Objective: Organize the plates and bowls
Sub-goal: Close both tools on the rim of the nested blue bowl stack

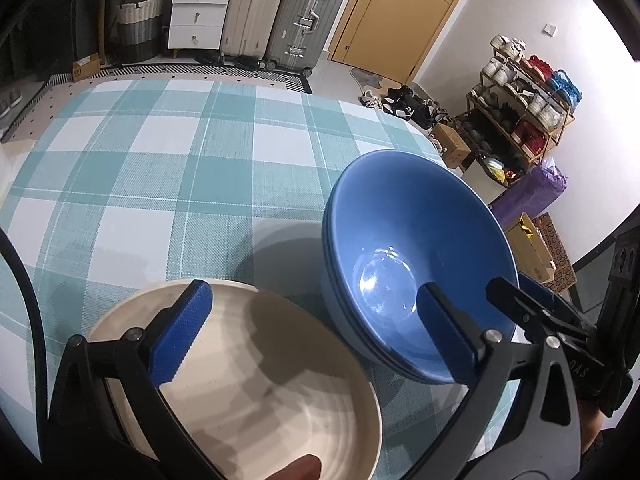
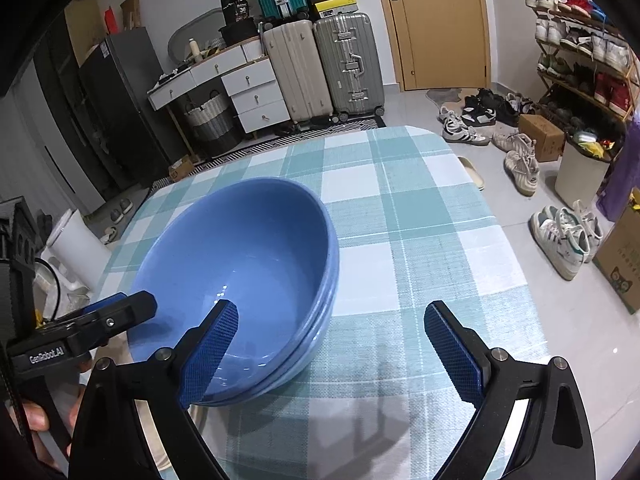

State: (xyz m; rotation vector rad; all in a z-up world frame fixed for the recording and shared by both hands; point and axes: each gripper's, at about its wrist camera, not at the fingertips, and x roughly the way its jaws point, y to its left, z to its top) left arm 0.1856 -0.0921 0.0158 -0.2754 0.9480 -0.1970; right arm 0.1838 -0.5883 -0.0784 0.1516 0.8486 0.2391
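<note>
The table (image 2: 420,216) holds only two piles, so the sorting seems nearly finished. The blue bowls (image 2: 248,264) are already nested, at least two, and stand near its front edge. The cream plate (image 1: 272,380) lies just left of them; whether it is a stack I cannot tell. The left gripper (image 1: 316,334) and right gripper (image 2: 330,354) both hang wide apart, holding nothing.

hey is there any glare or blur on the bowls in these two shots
Left wrist view: a bright glare patch sits at the bottom of the blue bowls, and the cream plate carries stepped shadows. Right wrist view: only faint glints inside the blue bowls; both views sharp, fisheye-curved edges.
</note>
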